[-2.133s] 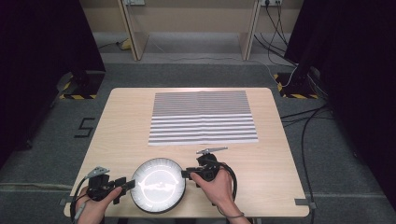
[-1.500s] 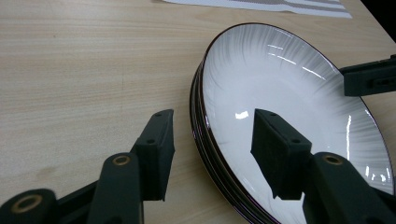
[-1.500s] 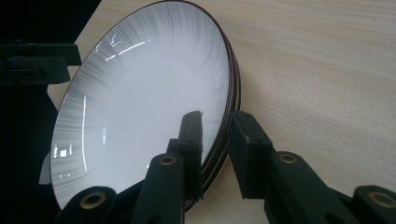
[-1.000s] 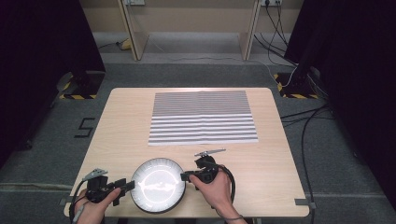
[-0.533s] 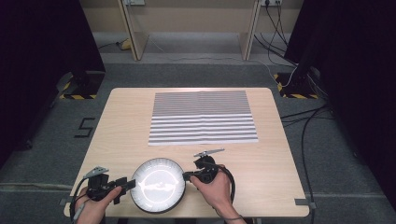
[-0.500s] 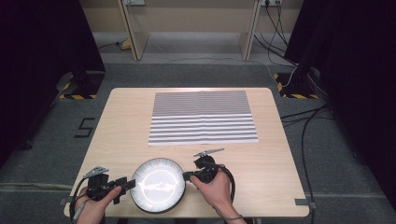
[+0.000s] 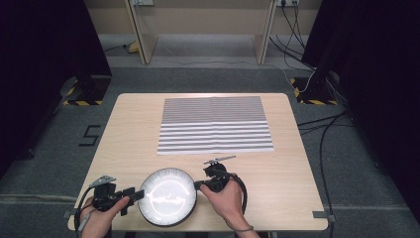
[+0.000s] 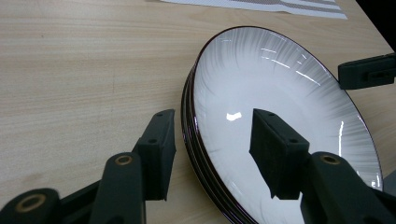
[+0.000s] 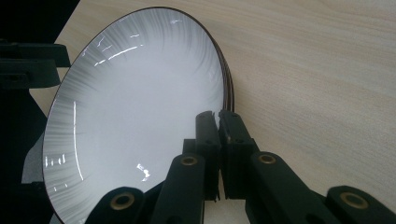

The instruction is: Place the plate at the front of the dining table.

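A stack of white plates with dark rims point(image 7: 167, 193) lies at the table's front edge, between my two grippers. My left gripper point(image 7: 136, 195) is open at the stack's left side. In the left gripper view point(image 8: 212, 128) its jaws straddle the rim: one outside over the table, one over the top plate point(image 8: 271, 84), with neither pad pressing. My right gripper point(image 7: 199, 186) is at the right rim. Its jaws have just been closing, and in the right gripper view point(image 9: 218, 116) they pinch the edge of the top plate point(image 9: 140, 93).
A grey-and-white striped mat point(image 7: 215, 124) lies flat across the far half of the wooden table point(image 7: 297, 188). Bare wood stretches to the right of the plates and between the plates and the mat. The person's hands come in over the front edge.
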{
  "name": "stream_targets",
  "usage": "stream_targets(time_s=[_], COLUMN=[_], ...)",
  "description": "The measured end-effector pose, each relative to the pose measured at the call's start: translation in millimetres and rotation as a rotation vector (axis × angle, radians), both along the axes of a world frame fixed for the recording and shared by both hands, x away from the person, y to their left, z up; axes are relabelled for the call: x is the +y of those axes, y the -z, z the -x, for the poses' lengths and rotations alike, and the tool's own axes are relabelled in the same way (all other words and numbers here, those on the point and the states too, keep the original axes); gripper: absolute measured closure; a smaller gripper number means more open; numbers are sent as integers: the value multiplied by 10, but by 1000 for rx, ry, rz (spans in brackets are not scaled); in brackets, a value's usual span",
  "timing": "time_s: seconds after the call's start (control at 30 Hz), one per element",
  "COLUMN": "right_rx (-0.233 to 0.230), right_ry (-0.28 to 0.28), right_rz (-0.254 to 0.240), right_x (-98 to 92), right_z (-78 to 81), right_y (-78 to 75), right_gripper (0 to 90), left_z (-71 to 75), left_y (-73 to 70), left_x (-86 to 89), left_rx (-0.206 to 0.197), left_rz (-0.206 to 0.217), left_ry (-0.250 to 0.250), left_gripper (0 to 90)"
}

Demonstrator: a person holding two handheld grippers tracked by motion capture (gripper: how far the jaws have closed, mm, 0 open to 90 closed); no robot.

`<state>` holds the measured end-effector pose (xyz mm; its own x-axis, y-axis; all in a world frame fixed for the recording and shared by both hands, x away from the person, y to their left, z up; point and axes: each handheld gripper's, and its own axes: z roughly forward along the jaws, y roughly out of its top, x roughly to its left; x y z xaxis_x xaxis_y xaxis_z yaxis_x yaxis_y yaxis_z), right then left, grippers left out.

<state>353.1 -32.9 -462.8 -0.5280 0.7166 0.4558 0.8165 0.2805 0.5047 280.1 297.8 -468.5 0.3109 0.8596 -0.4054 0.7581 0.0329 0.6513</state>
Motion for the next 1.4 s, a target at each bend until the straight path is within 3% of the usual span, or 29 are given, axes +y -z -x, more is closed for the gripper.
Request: stream_targets(time_s=[0.17, 0.2, 0.23, 0.27, 0.3, 0.37, 0.47, 0.53, 0.6, 0.7, 0.9, 1.07, 1.1, 1.17, 1.2, 1.23, 1.33, 1.4], right_rx=[-10, 46, 61, 37, 9, -10, -28, -47, -36, -11, -20, -31, -31, -26, 31, -35, -18, -51], right_ry=[-14, -43, -51, -50, -66, -76, -11, 3, 3, -13, -15, -28, -32, -42, -72, -98, -119, -87], right_rz=[22, -36, -31, 37, 70, 44, -10, 13, 24, 18, 50, 103, 112, 99, 46, 167, 130, 132], right_x=[24, 60, 103, 151, 218, 217, 90, 21, 0, 30, 68, 136, 148, 149, 186, 306, 359, 311], right_z=[-11, -13, -1, 21, 51, 51, 17, -13, -33, -37, -47, -32, -35, -42, -39, 13, 21, -2], right_y=[-41, -31, -14, -1, 21, 35, -16, -51, -37, 0, -13, -54, -80, -105, -100, -70, 1, -10], right_gripper=[900, 900, 900, 900, 900, 863, 832, 829, 830, 839, 857, 860, 900, 900, 900, 900, 878, 872], left_z=[-6, -9, -10, -8, -4, 3, -9, -20, -18, -7, -13, -24, -24, -28, -30, -31, -21, -15], left_y=[9, 10, 10, -1, -13, -39, -31, -12, -7, 2, 18, 7, 6, 9, 11, 12, 3, 2], left_x=[2, 1, -2, -5, -5, 6, 30, 26, 15, 1, 20, 1, -4, -15, -17, -18, -11, 10], left_rx=[7, 10, 12, 12, 7, -1, 1, 4, 1, 6, 13, 12, 13, 13, 15, 17, 13, 12], left_rz=[5, 6, 4, 4, 7, 17, 16, 16, 17, 19, 10, 10, 11, 10, 9, 7, 10, 10], left_ry=[1, 4, 5, 6, 8, 5, -3, -4, -1, 0, 0, 5, 5, 8, 8, 9, 7, 3], left_gripper=[499, 501, 501, 501, 501, 501, 501, 501, 501, 501, 501, 501, 501, 501, 501, 501, 501, 501])
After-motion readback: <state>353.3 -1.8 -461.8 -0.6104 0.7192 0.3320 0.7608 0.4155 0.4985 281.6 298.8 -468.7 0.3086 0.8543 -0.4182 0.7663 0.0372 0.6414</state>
